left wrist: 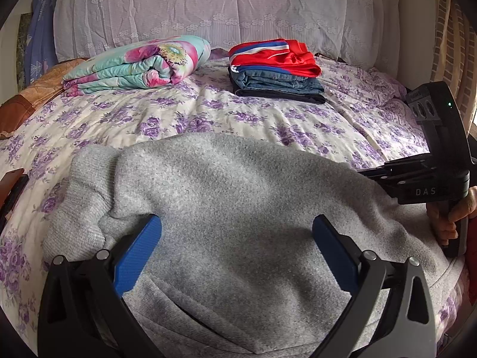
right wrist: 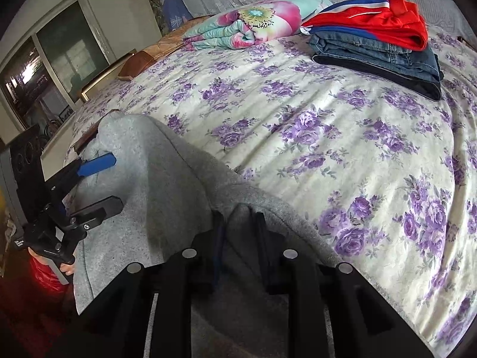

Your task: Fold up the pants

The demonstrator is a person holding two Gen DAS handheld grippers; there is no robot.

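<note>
Grey knit pants (left wrist: 238, 203) lie bunched on the near edge of the bed; they also show in the right wrist view (right wrist: 167, 185). My left gripper (left wrist: 237, 232) is open, its blue pads (left wrist: 140, 250) spread wide just above the grey cloth, holding nothing. It shows from the side in the right wrist view (right wrist: 110, 179), jaws apart. My right gripper (right wrist: 240, 217) is shut on a raised fold of the grey pants, at their right edge. Its body shows at the right of the left wrist view (left wrist: 417, 179), with its fingertips hidden behind the cloth.
The bed has a purple-flowered sheet (left wrist: 179, 119). A stack of folded clothes, red jacket on jeans (left wrist: 277, 68), sits at the back. A folded floral quilt (left wrist: 140, 65) lies to its left. A window (right wrist: 44, 68) is beyond the bed's left side.
</note>
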